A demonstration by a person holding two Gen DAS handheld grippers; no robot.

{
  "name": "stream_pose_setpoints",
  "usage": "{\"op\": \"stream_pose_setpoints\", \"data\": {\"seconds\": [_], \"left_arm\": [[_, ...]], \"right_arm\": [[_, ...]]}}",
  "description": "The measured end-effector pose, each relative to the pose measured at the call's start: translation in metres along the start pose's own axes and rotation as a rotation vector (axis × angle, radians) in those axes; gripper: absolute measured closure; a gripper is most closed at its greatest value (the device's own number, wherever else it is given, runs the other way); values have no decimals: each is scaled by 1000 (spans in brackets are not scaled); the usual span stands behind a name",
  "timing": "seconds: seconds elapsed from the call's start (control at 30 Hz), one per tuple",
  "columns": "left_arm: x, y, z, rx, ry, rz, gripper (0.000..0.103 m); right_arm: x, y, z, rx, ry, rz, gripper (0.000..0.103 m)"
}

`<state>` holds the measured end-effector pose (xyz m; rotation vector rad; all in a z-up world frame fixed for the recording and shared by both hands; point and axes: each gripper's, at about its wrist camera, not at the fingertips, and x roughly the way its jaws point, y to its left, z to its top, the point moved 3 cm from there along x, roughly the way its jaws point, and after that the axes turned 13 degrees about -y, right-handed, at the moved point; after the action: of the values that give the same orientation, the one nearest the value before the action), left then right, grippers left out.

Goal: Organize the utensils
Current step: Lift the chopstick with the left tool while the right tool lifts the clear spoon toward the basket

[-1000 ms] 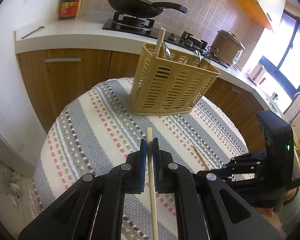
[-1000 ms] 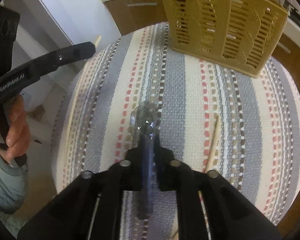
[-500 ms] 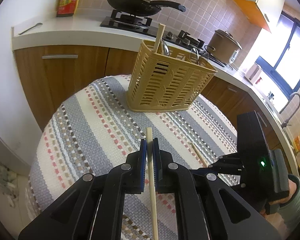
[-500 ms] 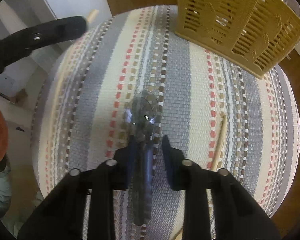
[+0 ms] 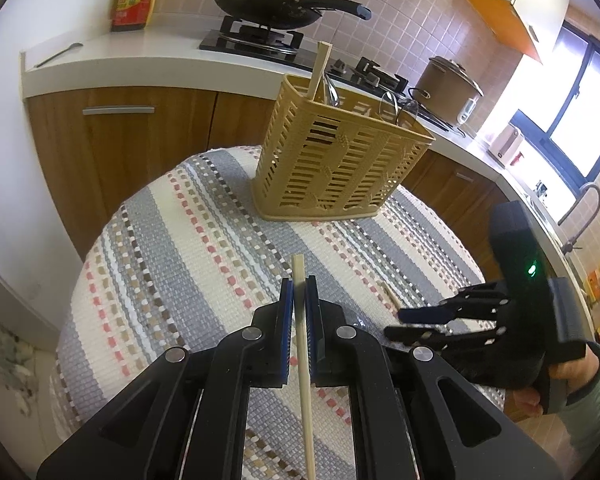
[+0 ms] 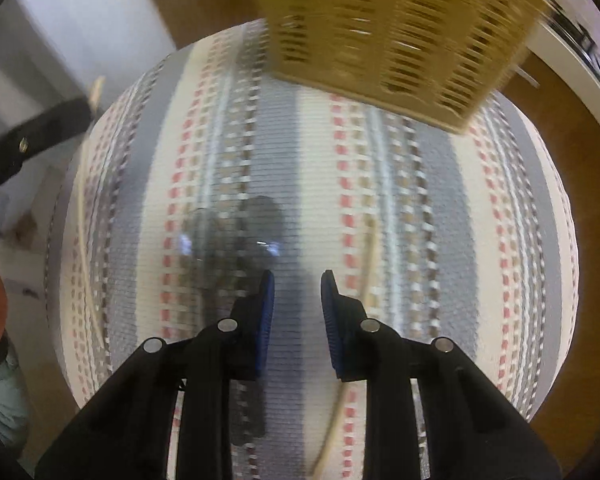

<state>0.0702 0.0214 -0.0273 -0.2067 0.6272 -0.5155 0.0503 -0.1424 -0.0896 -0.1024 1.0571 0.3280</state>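
A kitchen surrounds the work: tiled wall, wooden cabinet fronts, a black frying pan (image 5: 276, 6) on the gas hob, a brown rice cooker (image 5: 448, 88) further along, and bright windows at the right. In front stands a round counter under a striped woven cloth (image 5: 188, 240) in grey, cream and red.

The tan slatted utensil basket (image 5: 340, 164) sits upright at the far side of the cloth. 1 chopstick and several clear spoons stand in it, their tops poking above the rim.

The left tongs (image 5: 299, 300) are clamped on a pale wooden chopstick (image 5: 304, 360). Its long axis runs along the fingers, the blunt tip pointing ahead toward the basket, the rest trailing back under the camera. It is held above the cloth.

The right tongs (image 6: 297, 300) hang over the cloth with their blue pads apart and nothing between them. Just left of them a clear plastic spoon (image 6: 228, 240) lies on the cloth, blurred, bowl toward the basket. A second chopstick (image 6: 370, 264) lies on the cloth to the right, running roughly toward the basket.

In the left view the right tongs reach in low from the right side, a sleeved hand (image 5: 556, 376) gripping the handle.
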Motion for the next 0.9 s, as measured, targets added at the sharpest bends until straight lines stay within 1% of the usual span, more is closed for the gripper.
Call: {"op": "stream_pose_setpoints", "data": {"seconds": [0.1, 0.17, 0.23, 0.33, 0.5, 0.57, 0.6, 0.7, 0.77, 0.87, 0.9], "left_arm": [[-3, 1, 0, -1, -4, -2, 99], [-6, 3, 1, 0, -8, 1, 99], [-8, 6, 2, 0, -11, 2, 99], [-8, 10, 1, -7, -10, 0, 99], [-8, 10, 1, -6, -7, -3, 99], [-7, 10, 1, -5, -6, -6, 99], [-7, 10, 2, -5, -5, -5, 99], [-5, 10, 2, -2, -3, -4, 99], [-4, 9, 3, -3, -4, -5, 99], [-3, 6, 5, 4, -9, -13, 99], [-3, 4, 5, 8, -10, -13, 99]], "right_arm": [[14, 8, 3, -3, 63, 29, 81], [19, 12, 4, -10, 84, 33, 80], [22, 15, 6, -14, 92, 38, 74], [32, 18, 13, -35, 96, 5, 71], [45, 35, 29, -72, 117, -20, 60], [50, 40, 36, -90, 140, -32, 60], [51, 39, 38, -80, 157, -24, 62], [54, 37, 46, -67, 174, -9, 74], [56, 27, 51, -57, 156, -16, 74], [42, 15, 48, -50, 99, 1, 74], [28, 12, 38, -46, 78, 10, 74]]}}
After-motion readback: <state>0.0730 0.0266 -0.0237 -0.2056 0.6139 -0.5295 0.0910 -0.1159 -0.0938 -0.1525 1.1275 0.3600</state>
